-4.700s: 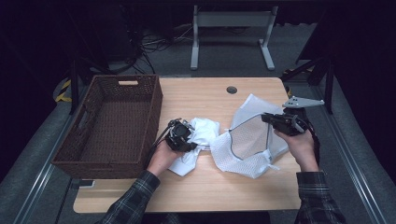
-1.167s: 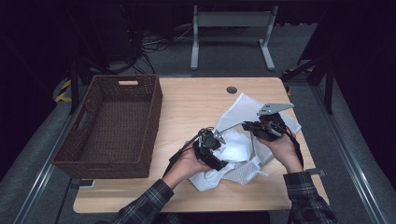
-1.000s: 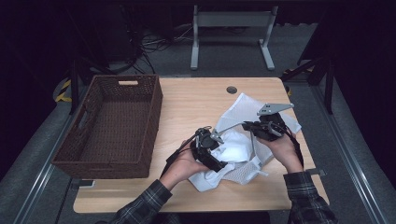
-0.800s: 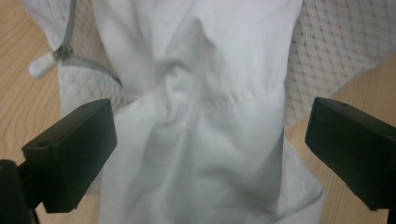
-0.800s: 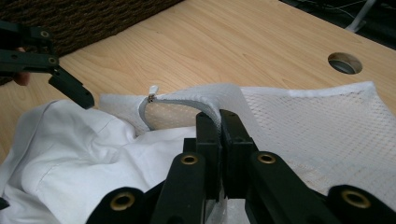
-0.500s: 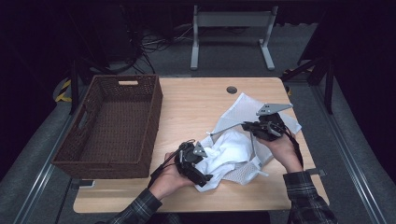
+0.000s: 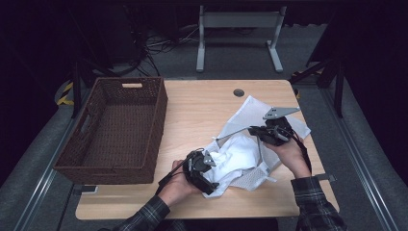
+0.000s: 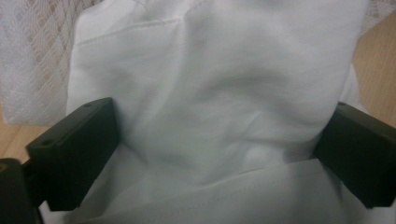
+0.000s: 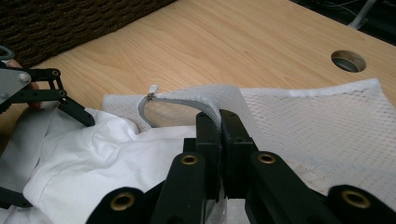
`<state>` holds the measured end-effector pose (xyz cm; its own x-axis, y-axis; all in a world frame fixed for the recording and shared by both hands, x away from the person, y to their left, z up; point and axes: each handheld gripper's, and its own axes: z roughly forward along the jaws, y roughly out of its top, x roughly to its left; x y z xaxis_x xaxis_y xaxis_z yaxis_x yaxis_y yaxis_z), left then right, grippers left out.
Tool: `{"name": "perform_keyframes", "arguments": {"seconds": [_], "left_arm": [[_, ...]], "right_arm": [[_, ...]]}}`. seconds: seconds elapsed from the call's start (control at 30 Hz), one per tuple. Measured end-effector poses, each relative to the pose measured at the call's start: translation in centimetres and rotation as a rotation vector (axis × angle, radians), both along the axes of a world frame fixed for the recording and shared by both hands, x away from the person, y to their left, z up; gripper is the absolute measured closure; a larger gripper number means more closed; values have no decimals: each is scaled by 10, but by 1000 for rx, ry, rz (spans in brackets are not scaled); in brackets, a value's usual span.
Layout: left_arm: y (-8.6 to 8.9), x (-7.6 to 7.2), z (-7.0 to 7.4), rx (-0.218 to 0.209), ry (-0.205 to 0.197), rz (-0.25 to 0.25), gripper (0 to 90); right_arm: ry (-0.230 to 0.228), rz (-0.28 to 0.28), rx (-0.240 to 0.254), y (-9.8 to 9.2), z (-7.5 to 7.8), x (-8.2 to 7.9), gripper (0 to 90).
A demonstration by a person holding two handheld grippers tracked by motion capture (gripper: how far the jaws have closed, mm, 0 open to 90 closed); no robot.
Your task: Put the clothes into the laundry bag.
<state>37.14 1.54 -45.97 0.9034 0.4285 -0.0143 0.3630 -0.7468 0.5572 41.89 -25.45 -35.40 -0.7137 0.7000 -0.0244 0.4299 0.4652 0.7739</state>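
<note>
A white mesh bag [image 7: 251, 113] lies on the right half of the wooden table [image 7: 202, 106], its mouth turned toward a crumpled white garment [image 7: 238, 154]. My right gripper [image 7: 255, 131] is shut on the bag's grey-trimmed rim and holds it lifted [image 9: 219, 122]. The left gripper [image 7: 209, 174] sits low at the garment's near-left side. Its jaws stand wide apart around a bulge of the white garment [image 8: 210, 93] and have just been closing a little. The cloth fills the gap between them. The left gripper [image 9: 51, 91] also appears in the right gripper view, beside the garment [image 9: 116, 158].
A dark wicker basket [image 7: 115, 122] stands on the left side of the table. A round cable hole [image 7: 238, 92] is at the table's far middle. Bare wood lies between basket and cloth. A metal stand [image 7: 238, 21] is behind the table.
The left gripper has moved down and toward the near-left edge of the garment. The garment is now bunched at its jaws. The right gripper has kept still on the bag's rim.
</note>
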Motion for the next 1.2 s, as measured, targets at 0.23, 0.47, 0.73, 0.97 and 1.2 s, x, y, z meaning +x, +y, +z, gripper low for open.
{"name": "perform_keyframes", "arguments": {"seconds": [0.23, 0.47, 0.73, 0.97, 1.2], "left_arm": [[4, 0, 8, -11, -4, -22, 535], [5, 2, 11, -35, 52, -23, 801], [5, 3, 26, -103, 56, -30, 821], [0, 5, 39, -154, 37, -25, 822], [-6, 9, 46, -172, 26, -18, 822]], "right_arm": [[0, -2, -2, 0, -1, 0, 879], [2, 2, -2, 1, -1, 0, 880], [8, 11, -6, 3, -3, 1, 880], [9, 19, -6, 5, -2, 0, 880], [10, 28, -7, 8, -3, 0, 880]]}}
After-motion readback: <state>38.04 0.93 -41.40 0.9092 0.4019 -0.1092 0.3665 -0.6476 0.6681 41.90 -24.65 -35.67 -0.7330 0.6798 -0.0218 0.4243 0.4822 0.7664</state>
